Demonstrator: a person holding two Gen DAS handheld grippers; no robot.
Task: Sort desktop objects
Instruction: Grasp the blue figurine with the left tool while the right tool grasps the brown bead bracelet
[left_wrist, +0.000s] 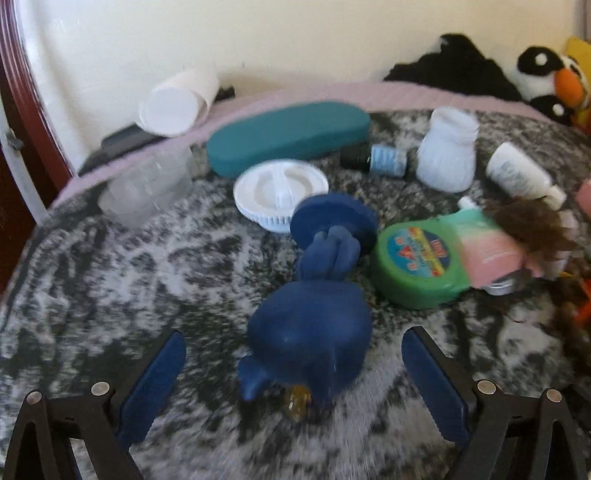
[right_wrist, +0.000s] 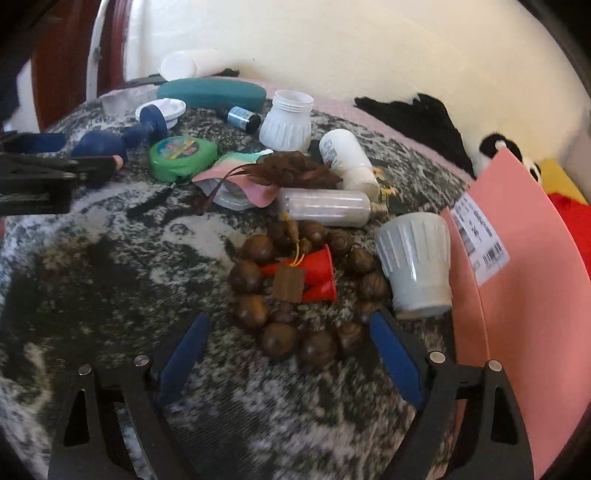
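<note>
A dark blue rubber toy (left_wrist: 310, 343) shaped like a dumbbell lies on the mottled black-and-white cloth (left_wrist: 110, 295). Its near bulb sits between the spread blue pads of my left gripper (left_wrist: 293, 365), which is open and not touching it. In the right wrist view a ring of brown wooden beads (right_wrist: 251, 280) lies around a red plastic piece (right_wrist: 317, 273). My right gripper (right_wrist: 290, 350) is open, with its fingertips at the near edge of the beads. The blue toy (right_wrist: 101, 146) also shows there at the far left.
Behind the toy lie a white lid (left_wrist: 280, 192), a teal case (left_wrist: 288, 140), a green round tape (left_wrist: 413, 266), a white jar (left_wrist: 448, 151) and a clear cup (left_wrist: 147, 188). A grey cup (right_wrist: 417, 262) and a pink envelope (right_wrist: 524, 295) stand right of the beads. A clear bottle (right_wrist: 328, 206) lies beyond them.
</note>
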